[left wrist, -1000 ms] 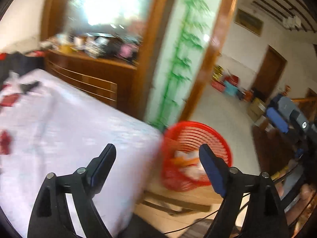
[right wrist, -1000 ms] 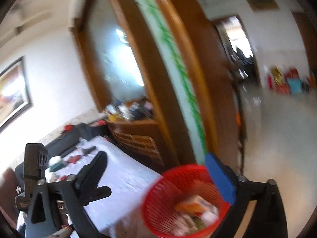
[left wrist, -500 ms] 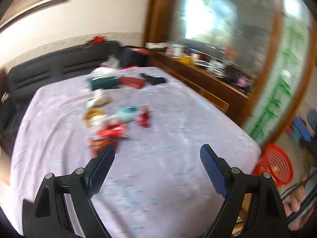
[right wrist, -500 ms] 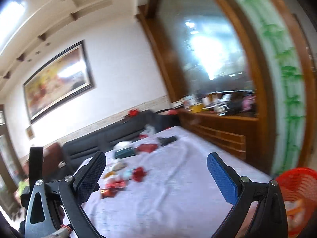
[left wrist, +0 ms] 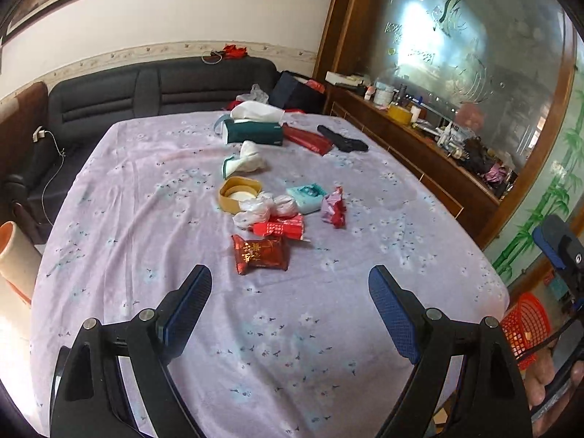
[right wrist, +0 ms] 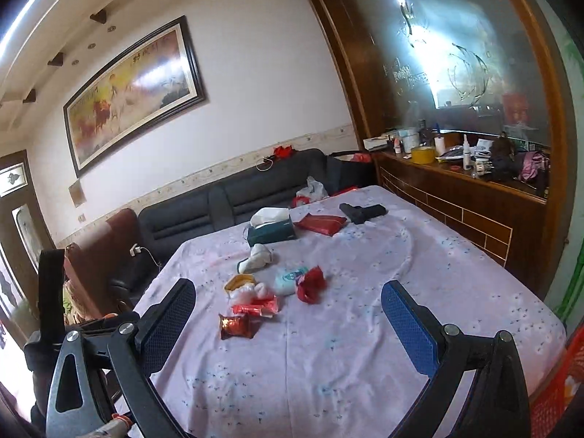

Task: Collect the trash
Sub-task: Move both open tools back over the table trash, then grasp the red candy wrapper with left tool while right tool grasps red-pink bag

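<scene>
Left gripper [left wrist: 290, 288] spread wide, empty, above lilac tablecloth [left wrist: 146, 219]. Right gripper [right wrist: 288, 301] likewise spread, empty. Ahead mid-table: red foil wrapper [left wrist: 260, 253] nearest, crumpled wrappers, white tissue wad [left wrist: 255, 211] just beyond. Red basket [left wrist: 525, 325] beside table's right edge.

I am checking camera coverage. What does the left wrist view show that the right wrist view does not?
Only the left wrist view shows the red basket's mesh wall and rim beyond the table's right corner, and the right gripper's blue pad at its edge.

Only the right wrist view shows the whole framed painting and the doorway at far left.

Both show the open, empty left gripper or right gripper, the red snack wrapper on the purple tablecloth, the green tissue box and the black sofa.
</scene>
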Tool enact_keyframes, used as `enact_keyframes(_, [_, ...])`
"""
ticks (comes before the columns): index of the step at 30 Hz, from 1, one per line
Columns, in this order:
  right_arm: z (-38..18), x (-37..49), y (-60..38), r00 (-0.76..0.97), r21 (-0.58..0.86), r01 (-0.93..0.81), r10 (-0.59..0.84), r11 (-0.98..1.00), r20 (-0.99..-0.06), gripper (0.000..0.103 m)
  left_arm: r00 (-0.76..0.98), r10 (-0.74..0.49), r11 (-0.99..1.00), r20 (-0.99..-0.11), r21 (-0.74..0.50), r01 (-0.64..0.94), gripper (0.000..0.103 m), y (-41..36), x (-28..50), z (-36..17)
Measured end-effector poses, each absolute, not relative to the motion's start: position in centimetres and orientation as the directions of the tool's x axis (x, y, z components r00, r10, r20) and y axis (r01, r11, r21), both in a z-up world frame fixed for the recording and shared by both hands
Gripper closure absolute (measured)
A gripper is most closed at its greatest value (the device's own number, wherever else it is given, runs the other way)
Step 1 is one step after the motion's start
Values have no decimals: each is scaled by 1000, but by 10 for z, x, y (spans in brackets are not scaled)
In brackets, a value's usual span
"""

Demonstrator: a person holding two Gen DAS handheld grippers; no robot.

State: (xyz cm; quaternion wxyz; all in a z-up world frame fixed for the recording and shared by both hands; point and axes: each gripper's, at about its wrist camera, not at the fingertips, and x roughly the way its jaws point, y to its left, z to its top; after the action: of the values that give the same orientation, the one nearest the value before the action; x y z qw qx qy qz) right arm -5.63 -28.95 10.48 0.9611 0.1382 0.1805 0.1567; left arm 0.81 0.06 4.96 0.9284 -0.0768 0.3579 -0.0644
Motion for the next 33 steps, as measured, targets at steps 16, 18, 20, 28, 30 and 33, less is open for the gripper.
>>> enact_keyframes(16, [72,44,-252,818,360,-272,411,892,-403,6,582,-198,971,-788,-241,5,16,21,104,-26])
enact_keyframes(18, [66,59,-249,807,369,-270,419,889,-416,7,545,-212,967,-811,-255,-4,17,22,120,-40])
enact_keyframes(20, [61,71,-245,799,371,-270,422,888,-429,9,508,-253,954,-824,-299,-10,17,24,134,-54])
enact_keyframes(28, [25,136,-224,717,416,-253,458,874,-526,19,502,-191,966,-844,-254,-58,17,22,155,-77])
enact_keyframes(30, [14,153,-219,695,422,-245,462,873,-551,20,514,-194,962,-836,-264,-66,20,26,156,-79])
enact_keyframes(33, [-5,184,-210,657,422,-216,451,880,-604,24,527,-181,967,-830,-248,-59,27,25,156,-79])
